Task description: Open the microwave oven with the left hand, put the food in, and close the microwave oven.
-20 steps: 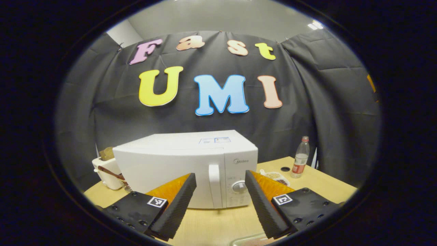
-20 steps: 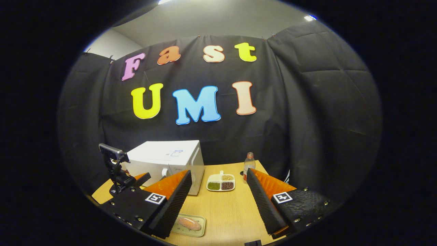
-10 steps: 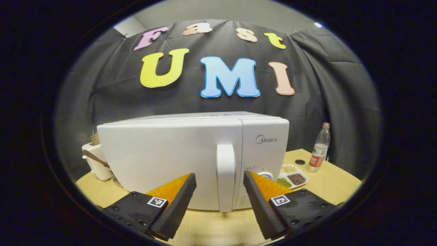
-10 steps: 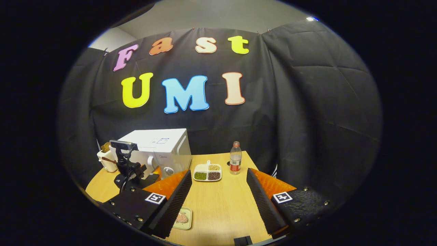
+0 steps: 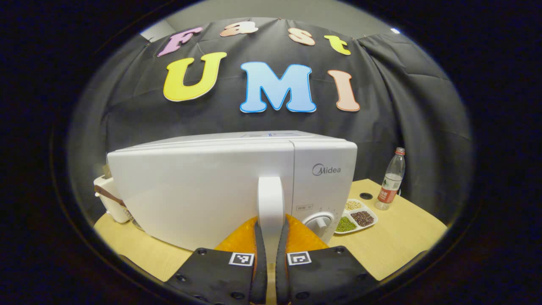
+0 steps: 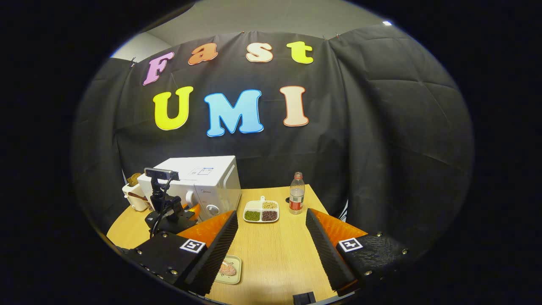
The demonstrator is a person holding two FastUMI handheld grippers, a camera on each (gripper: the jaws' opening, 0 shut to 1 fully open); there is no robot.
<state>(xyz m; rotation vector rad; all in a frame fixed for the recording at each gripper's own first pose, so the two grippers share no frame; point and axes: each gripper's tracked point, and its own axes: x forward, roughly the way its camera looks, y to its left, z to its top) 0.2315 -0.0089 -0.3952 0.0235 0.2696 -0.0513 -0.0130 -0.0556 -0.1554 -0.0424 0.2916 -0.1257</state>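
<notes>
The table (image 6: 275, 250) runs out ahead of both my jaws, pale wood. On it, dead ahead of my left jaws, stands the white microwave oven (image 5: 203, 190), door shut; above its dial, up and to the right of my left jaws, I can read the brand word "Midea". A small printed tag sits above the dial, too small to read. My left gripper (image 5: 269, 248) has its jaws pinched on the door handle (image 5: 270, 203), one finger pressed on either side of the upright bar. Half a second ago those jaws stood spread wide with the handle between them and not touched; now they have closed on it, and the oven fills more of the left gripper view.

My right gripper (image 6: 271, 250) hangs with its jaws spread wide, holding nothing. Well ahead of them stands a clear bottle (image 6: 297, 193) with a red label I cannot read, and just left of it a divided dish (image 6: 261, 212) of beans and grains. The food (image 6: 228, 268), a pinkish lump on a small tray (image 6: 234, 275), lies just beside my right gripper's left jaw, partly hidden by it. In the right gripper view the left gripper sits far to the left, at the oven front.
</notes>
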